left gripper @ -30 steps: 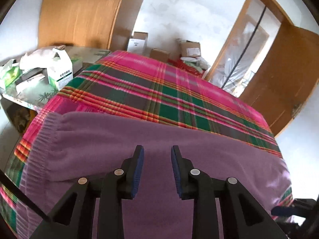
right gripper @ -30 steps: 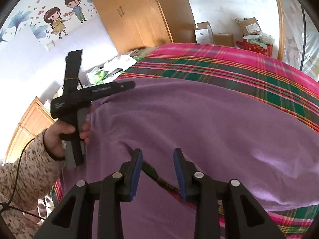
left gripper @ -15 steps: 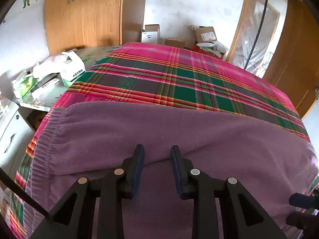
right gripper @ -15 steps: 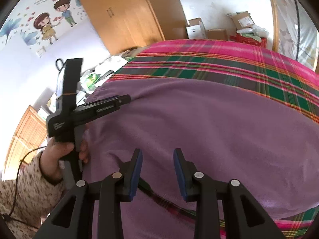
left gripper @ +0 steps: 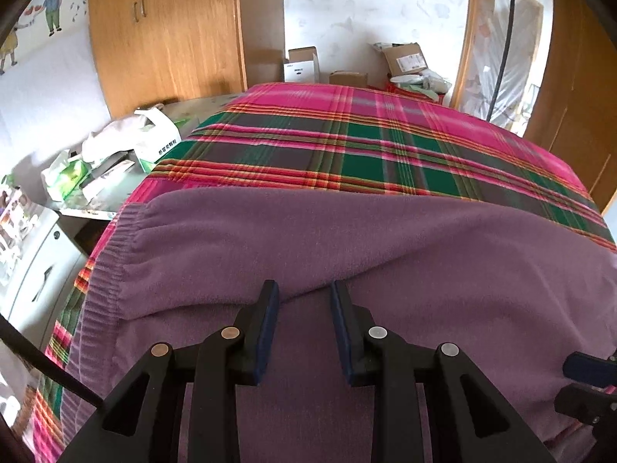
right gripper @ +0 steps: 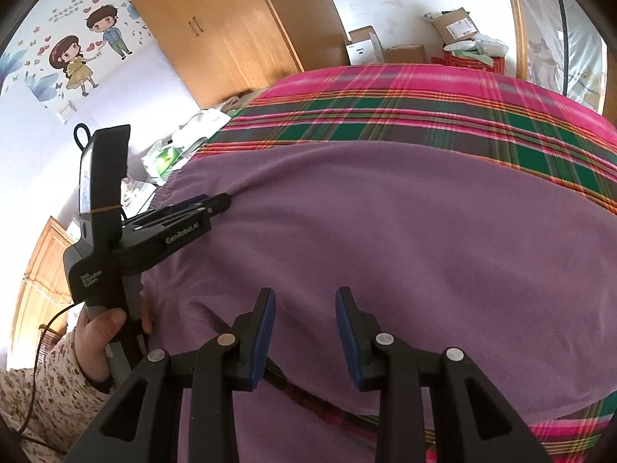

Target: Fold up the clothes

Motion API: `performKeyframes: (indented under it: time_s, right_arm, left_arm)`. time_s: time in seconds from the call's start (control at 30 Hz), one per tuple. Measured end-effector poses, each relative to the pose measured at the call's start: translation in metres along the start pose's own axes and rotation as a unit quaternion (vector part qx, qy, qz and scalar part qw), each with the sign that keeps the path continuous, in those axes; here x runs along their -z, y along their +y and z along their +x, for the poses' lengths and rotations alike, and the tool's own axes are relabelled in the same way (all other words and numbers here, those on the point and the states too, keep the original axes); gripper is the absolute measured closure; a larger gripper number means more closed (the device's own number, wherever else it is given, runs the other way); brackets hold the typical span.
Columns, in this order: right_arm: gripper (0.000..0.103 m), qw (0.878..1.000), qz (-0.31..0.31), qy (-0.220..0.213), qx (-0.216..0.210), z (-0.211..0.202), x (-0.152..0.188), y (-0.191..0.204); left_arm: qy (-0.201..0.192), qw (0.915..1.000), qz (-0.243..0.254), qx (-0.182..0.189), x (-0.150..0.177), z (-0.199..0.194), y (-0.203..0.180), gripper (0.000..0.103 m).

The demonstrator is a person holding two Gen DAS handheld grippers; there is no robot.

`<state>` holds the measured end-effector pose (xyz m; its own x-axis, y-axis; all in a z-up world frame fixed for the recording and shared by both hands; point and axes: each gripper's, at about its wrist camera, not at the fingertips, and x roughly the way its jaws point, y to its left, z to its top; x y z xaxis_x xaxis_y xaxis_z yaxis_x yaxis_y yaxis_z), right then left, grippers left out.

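Note:
A purple fleece garment [left gripper: 347, 239] lies spread across the near half of a bed covered in a pink and green plaid spread [left gripper: 366, 142]. Its ribbed hem [left gripper: 104, 281] lies at the left edge. My left gripper [left gripper: 304, 289] hovers open just over a fold ridge of the fleece, its blue pads apart with nothing pinched. The right wrist view shows that same left gripper [right gripper: 216, 206] from the side, held in a hand with a floral sleeve [right gripper: 58, 378]. My right gripper [right gripper: 305, 295] stands open above the purple garment [right gripper: 405, 231], near a slit where plaid shows through.
A cluttered bedside table [left gripper: 115, 162] with tissue packs and a white box stands left of the bed, with a white cabinet [left gripper: 34, 270] nearer. A wooden wardrobe [left gripper: 166, 38] and cardboard boxes [left gripper: 304, 63] line the far wall. A wooden door [left gripper: 570, 96] stands on the right.
The left gripper has rolled level and sunk towards the fleece fold. The right gripper has dropped a little over the garment. Both jaws have kept the same gap.

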<state>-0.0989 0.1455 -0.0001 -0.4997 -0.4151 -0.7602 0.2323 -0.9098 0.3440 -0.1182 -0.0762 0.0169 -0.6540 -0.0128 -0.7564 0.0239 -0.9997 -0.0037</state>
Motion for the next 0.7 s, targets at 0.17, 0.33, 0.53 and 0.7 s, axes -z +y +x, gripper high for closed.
performKeyframes:
  time_s: [0.17, 0.33, 0.53, 0.7]
  right_arm:
    - [0.070, 1.000, 0.009, -0.008, -0.001, -0.0032, 0.0007, -0.0042]
    - [0.070, 1.000, 0.010, -0.013, -0.002, -0.0059, 0.0009, -0.0054]
    - [0.070, 1.000, 0.016, -0.016, 0.000, -0.0044, -0.0009, -0.0076]
    - [0.070, 1.000, 0.021, -0.012, 0.002, -0.0004, -0.0004, -0.0083]
  left_arm:
    - [-0.001, 0.9999, -0.008, 0.010, 0.0005, -0.0004, 0.0027, 0.074]
    - [0.002, 0.9999, 0.008, -0.010, 0.0003, 0.0004, -0.0066, 0.074]
    - [0.001, 1.0000, -0.005, 0.006, 0.0007, -0.0006, -0.0008, 0.074]
    - [0.002, 1.0000, 0.006, -0.007, 0.0020, -0.0007, -0.0038, 0.073]
